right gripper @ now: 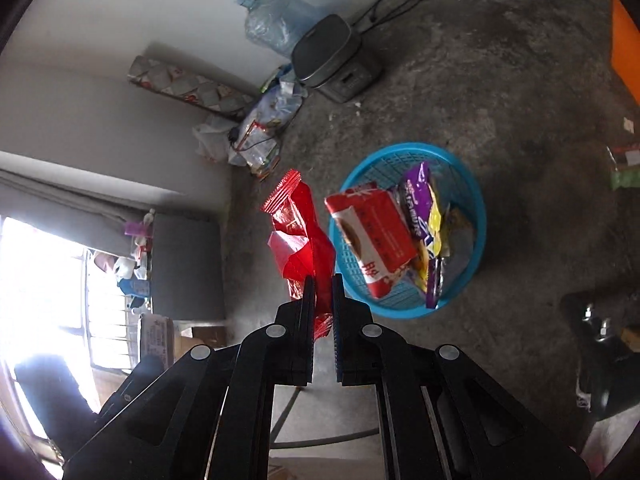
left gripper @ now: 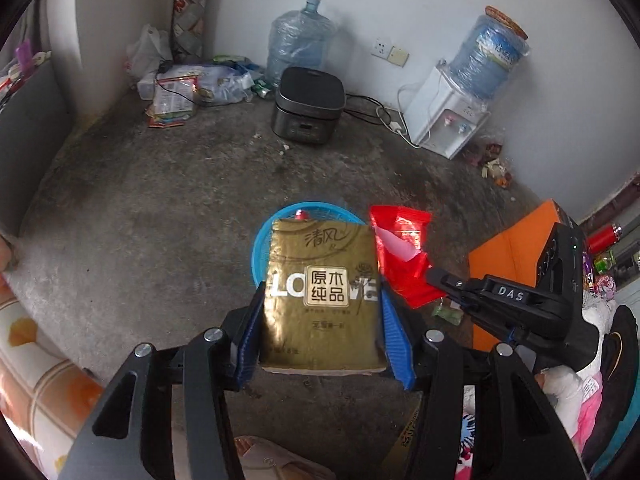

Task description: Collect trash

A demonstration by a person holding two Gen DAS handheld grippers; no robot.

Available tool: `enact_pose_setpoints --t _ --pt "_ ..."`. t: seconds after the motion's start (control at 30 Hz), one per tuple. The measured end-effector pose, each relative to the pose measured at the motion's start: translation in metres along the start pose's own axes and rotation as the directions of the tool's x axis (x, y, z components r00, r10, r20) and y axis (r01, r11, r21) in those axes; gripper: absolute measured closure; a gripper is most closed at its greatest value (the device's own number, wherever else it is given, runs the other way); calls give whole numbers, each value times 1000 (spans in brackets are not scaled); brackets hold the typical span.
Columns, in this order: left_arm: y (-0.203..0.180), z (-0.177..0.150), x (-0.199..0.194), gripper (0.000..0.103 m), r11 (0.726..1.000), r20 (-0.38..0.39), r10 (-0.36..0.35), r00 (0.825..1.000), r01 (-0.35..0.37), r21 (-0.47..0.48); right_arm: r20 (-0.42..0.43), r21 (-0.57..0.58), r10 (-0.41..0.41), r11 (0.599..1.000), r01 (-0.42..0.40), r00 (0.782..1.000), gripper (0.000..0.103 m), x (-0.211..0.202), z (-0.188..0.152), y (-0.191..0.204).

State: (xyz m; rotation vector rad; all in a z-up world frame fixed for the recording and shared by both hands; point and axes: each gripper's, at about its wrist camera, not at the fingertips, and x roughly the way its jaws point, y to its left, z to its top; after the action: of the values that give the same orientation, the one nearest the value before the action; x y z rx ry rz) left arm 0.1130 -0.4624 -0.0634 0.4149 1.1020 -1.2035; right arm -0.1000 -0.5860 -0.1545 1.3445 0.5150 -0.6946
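Left gripper (left gripper: 320,316): jaws pinching gold tissue pack (left gripper: 322,296), held above blue basket (left gripper: 262,240). Right gripper (right gripper: 322,292): jaws pressed on red wrapper (right gripper: 304,236), just beside the basket (right gripper: 472,208), which holds snack packets (right gripper: 376,236).

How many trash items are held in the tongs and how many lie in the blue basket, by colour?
Gold tissue pack, held: 1
Red wrapper, held: 1
Red packet in blue basket: 1
Purple-and-yellow wrapper in basket: 1
Total: 4
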Motion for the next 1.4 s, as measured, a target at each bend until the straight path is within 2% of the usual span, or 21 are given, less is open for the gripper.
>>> enact_pose_setpoints --t 0.07,0.1,0.13,0.17,0.2,0.27,0.33,0.5,0.63,0.8,0.93,1.0,1.07,1.13,1.2,1.23,1.3,1.4 --pt "-10 12 23 51 1000 -20 -26 999 27 13 8 17 -8 1000 8 1000 96 10 8 -7" --pt "-13 17 37 47 999 -28 -43 999 44 18 4 15 -18 1000 18 1000 95 20 12 -11" --pt "-14 22 50 41 998 -37 -55 998 56 24 -7 19 -41 999 41 999 93 32 17 -16" --pt "-14 26 61 32 999 -36 -48 998 48 22 -13 35 -65 997 65 998 86 42 20 -24" --pt "-12 29 72 31 999 -33 -35 999 35 13 -22 42 -81 996 82 996 81 51 22 -31" --pt "-9 33 88 31 999 -47 -28 998 27 -27 -54 55 -142 988 145 988 80 67 23 -46" --pt "-3 32 89 31 996 -48 -52 998 48 -74 -82 87 -126 987 133 989 80 69 18 -59" --pt "7 28 75 31 998 -18 -32 999 31 -60 -70 66 -115 991 120 991 80 60 19 -54" --pt "16 24 51 31 996 21 -29 999 30 -80 -38 -11 -119 993 119 992 77 50 21 -33" --pt "25 15 -3 30 997 114 -12 993 21 -74 16 -146 -123 982 124 992 75 34 14 9" --pt "36 -1 -61 23 996 221 33 975 -14 -89 94 -316 -85 942 111 992 66 10 -3 59" --pt "41 -11 -92 14 993 273 71 959 -42 -112 134 -401 -52 910 102 990 60 -4 -15 83" --pt "46 -24 -124 6 984 328 140 934 -94 -152 171 -484 -10 870 93 985 55 -20 -29 108" --pt "50 -40 -154 6 965 378 227 897 -155 -213 204 -560 39 824 84 978 47 -36 -44 129" --pt "53 -55 -181 6 926 397 347 850 -243 -289 241 -636 90 767 87 966 37 -52 -61 152" --pt "53 -64 -194 6 898 400 413 818 -293 -329 257 -672 119 735 89 959 35 -61 -70 162" --pt "52 -82 -217 6 836 399 532 747 -387 -389 273 -733 182 675 82 945 21 -77 -89 179" --pt "48 -114 -244 6 750 398 657 640 -502 -431 293 -802 278 593 77 915 8 -102 -117 201"
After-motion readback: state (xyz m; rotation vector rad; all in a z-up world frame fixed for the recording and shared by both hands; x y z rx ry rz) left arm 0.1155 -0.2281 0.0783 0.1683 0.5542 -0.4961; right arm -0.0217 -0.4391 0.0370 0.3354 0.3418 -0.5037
